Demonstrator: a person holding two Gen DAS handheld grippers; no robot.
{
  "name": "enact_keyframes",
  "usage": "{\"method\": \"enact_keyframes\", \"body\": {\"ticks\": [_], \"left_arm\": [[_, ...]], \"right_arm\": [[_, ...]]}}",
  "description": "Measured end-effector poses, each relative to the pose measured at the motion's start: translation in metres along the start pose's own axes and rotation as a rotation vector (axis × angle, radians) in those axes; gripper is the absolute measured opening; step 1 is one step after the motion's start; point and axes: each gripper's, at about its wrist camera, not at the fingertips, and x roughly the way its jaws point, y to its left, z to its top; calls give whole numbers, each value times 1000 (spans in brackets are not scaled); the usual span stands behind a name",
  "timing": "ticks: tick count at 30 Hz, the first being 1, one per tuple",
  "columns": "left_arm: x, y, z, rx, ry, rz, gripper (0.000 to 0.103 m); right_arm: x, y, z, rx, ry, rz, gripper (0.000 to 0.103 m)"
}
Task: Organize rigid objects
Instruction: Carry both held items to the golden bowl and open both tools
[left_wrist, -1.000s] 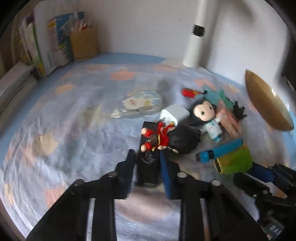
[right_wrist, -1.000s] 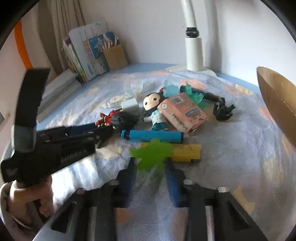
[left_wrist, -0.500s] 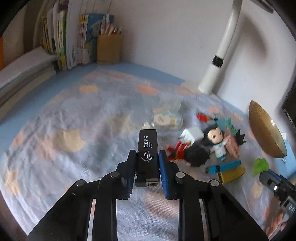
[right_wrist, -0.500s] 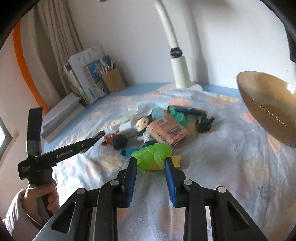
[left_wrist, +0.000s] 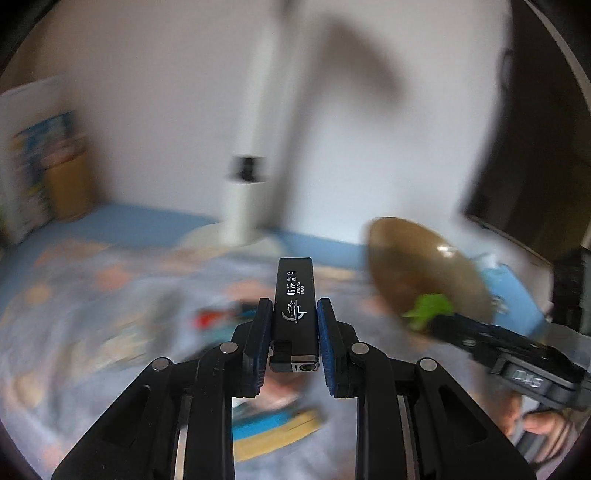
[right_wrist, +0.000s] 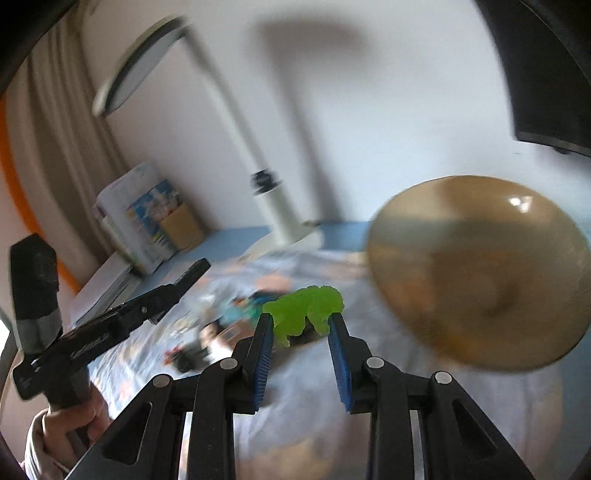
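Both tools have come up off the patterned cloth (left_wrist: 74, 295) since a second ago: the left gripper (left_wrist: 294, 325) is clamped on the black lighter (left_wrist: 295, 306), the right gripper (right_wrist: 301, 325) on the green toy (right_wrist: 304, 308). That clears 2 items from the pile. The brown bowl (right_wrist: 480, 266) stands tilted just ahead, its rim close beside the toy, with open air above.

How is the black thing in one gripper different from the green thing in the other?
The black lighter is a straight, flat-sided block with white writing; the green toy is lumpy and animal-shaped, with no writing. The lighter sticks out lengthwise past the left gripper; the toy sits crosswise at the right gripper's tips. Both are clamped and lifted off the cloth.
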Motion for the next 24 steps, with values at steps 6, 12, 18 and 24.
{"method": "enact_keyframes", "body": {"ticks": [6,12,18,24], "left_arm": [[56,-73,15,97,44,-136,21],[94,-100,12,111,99,-214,25],[87,-79,17,-21,156,-243,102],[55,-45,24,-51,131,-102,102]], "right_arm": [[-2,-67,32,81,-20,-79,29],[1,-110,48,123,-7,-117,37],[-10,-125,48,230,-27,-101,78],[-20,-83,49,145,-45,-86,88]]}}
